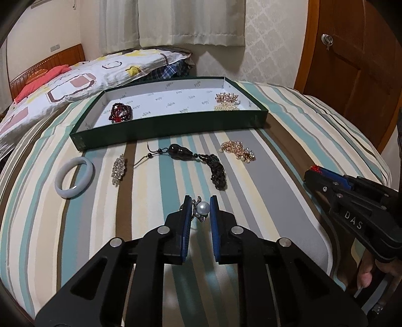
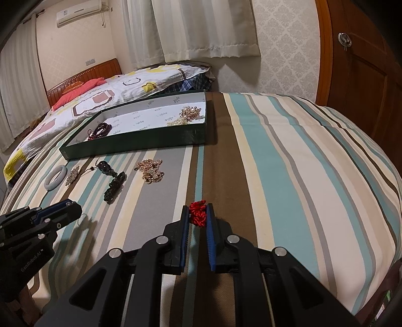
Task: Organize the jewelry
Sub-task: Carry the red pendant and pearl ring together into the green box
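A dark green tray (image 1: 160,130) with a white floor lies on the striped bed. It holds dark red beads (image 1: 120,112) at its left, and gold jewelry (image 1: 227,98) over pearls (image 1: 224,107) at its right. My left gripper (image 1: 199,208) is closed around a pearl brooch (image 1: 201,208). My right gripper (image 2: 198,215) is shut on a red cord knot (image 2: 198,213); it also shows in the left wrist view (image 1: 312,171). On the bed lie a pale jade bangle (image 1: 74,179), a crystal brooch (image 1: 119,169), a black pendant with tassel (image 1: 198,161) and a gold chain pile (image 1: 238,152).
A patterned pillow (image 1: 75,83) lies behind the tray at the left. A wooden door (image 1: 356,63) stands at the right. The bed edge (image 1: 382,163) drops off at the right. Curtains (image 1: 191,22) hang at the back.
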### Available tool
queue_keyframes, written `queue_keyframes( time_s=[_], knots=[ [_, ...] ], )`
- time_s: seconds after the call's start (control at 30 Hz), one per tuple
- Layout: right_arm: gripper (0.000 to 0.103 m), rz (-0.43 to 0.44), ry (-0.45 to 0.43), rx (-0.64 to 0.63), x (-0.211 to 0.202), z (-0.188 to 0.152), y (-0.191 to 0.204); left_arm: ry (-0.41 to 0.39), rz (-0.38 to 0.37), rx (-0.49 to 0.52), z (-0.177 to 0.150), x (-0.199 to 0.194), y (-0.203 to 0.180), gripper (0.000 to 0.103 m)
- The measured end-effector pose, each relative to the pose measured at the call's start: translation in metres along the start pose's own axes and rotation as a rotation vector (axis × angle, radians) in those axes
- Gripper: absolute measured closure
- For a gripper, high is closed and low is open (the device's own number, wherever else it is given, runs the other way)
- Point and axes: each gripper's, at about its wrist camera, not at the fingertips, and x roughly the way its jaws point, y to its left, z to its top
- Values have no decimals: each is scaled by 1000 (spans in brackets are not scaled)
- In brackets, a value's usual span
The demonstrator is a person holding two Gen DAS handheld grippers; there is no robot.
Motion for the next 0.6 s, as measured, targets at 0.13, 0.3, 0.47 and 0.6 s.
queue_keyframes(
  time_s=[0.13, 0.3, 0.47, 0.6],
  knots=[
    [89, 13, -5, 5, -2, 5, 2, -20, 4, -8, 5, -4, 4, 89],
    [89, 27, -27, -4, -6, 18, 8, -45, 8, -31, 14, -9, 13, 89],
    [89, 46, -57, -21, -8, 37, 18, -76, 17, -57, 28, -13, 25, 89],
    [89, 71, -78, -21, -7, 55, 23, -99, 21, -69, 42, -13, 32, 89]
  ],
)
